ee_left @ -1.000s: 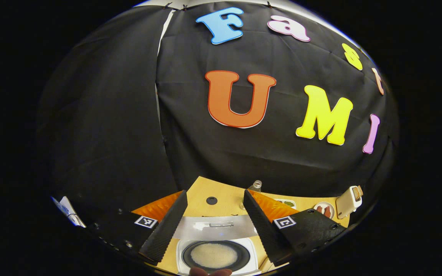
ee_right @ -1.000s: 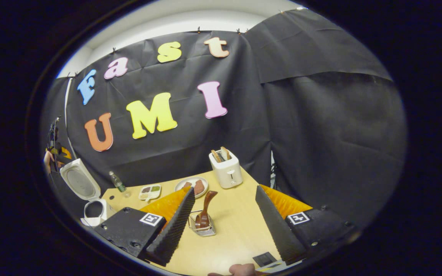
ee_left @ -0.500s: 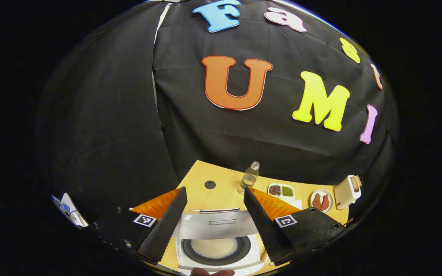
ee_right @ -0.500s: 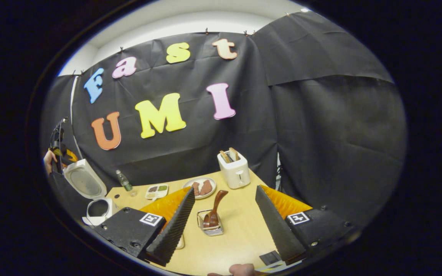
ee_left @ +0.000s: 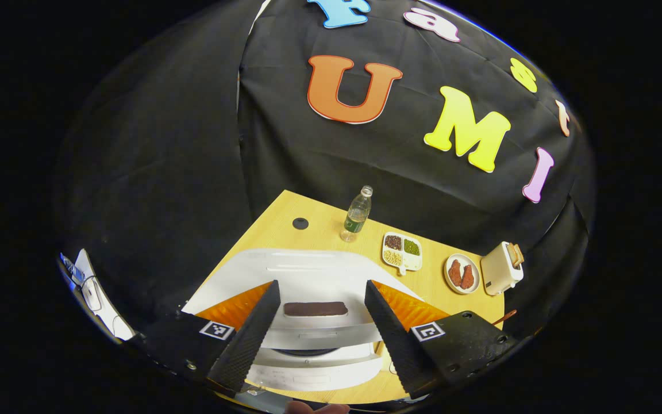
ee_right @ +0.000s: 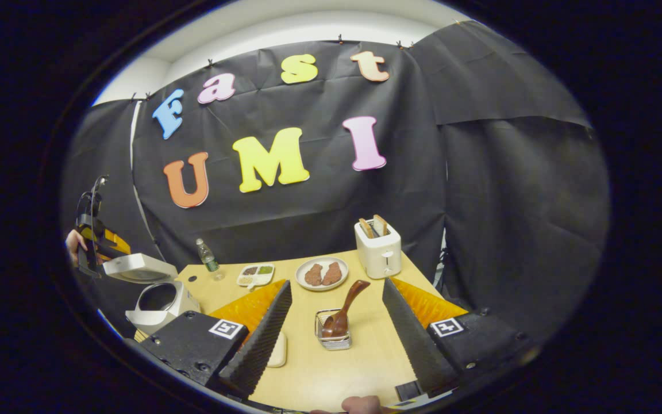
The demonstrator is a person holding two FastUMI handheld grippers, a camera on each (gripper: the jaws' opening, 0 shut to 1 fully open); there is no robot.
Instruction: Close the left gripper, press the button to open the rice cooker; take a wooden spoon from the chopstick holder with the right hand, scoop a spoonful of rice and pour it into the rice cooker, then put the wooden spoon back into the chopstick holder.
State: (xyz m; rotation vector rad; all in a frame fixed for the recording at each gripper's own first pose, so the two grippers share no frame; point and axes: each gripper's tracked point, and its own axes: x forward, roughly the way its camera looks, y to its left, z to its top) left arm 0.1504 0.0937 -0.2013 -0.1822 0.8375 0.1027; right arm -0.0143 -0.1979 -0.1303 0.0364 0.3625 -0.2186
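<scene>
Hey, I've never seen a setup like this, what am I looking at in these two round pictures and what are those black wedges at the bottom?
Those wedges are the fingers of two hand-held grippers; a person carries one in each hand, and a camera rides on each. In the left gripper view, the left gripper is open above a white rice cooker whose lid is partly down. In the right gripper view, the right gripper is open too, holding nothing, facing a wooden spoon standing in a wire holder. On the table also sit a toaster, a plate, a divided dish and a bottle.
</scene>
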